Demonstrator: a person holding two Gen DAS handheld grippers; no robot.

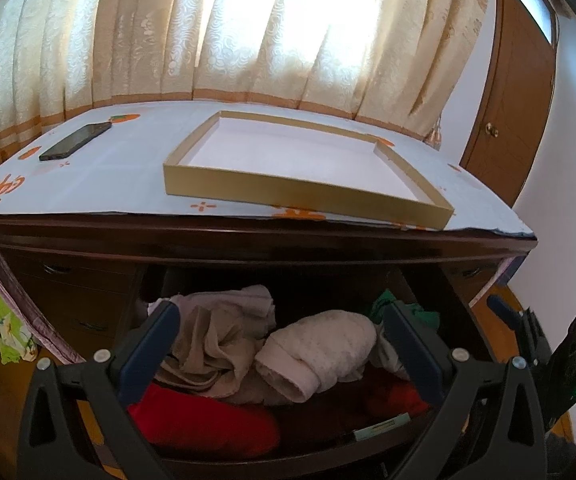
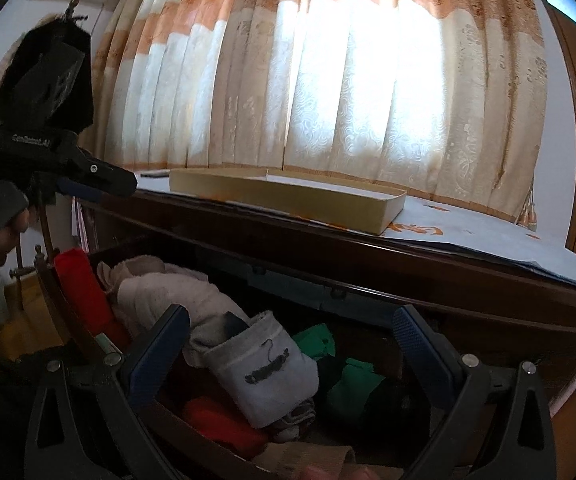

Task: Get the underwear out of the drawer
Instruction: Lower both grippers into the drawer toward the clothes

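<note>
Left wrist view showed your left gripper (image 1: 279,336) spread wide with nothing between its blue-padded fingers (image 1: 149,344), poised over the open dark wooden drawer (image 1: 288,450). Your right gripper (image 2: 290,344) was equally wide and empty, hovering over the same drawer from the other side. Between the left fingers lay a crumpled beige cloth (image 1: 211,340) and a rolled cream knitted garment (image 1: 316,354) on top of red fabric (image 1: 203,420); under the right one sat a folded grey-white piece with a dark print (image 2: 265,372) beside green fabric (image 2: 348,380). Which of these was underwear could not be told for certain.

You seemed to be at the reaching stage, nothing lifted yet. The next move probably called for lowering one gripper onto a single garment and closing on a fold without catching its neighbours.

Above, the cloth-covered dresser top (image 1: 119,176) held a shallow gold-edged cardboard tray (image 1: 308,188) and a black phone (image 1: 75,141), with patterned cream curtains (image 1: 223,32) and a brown door (image 1: 516,120) behind.
</note>
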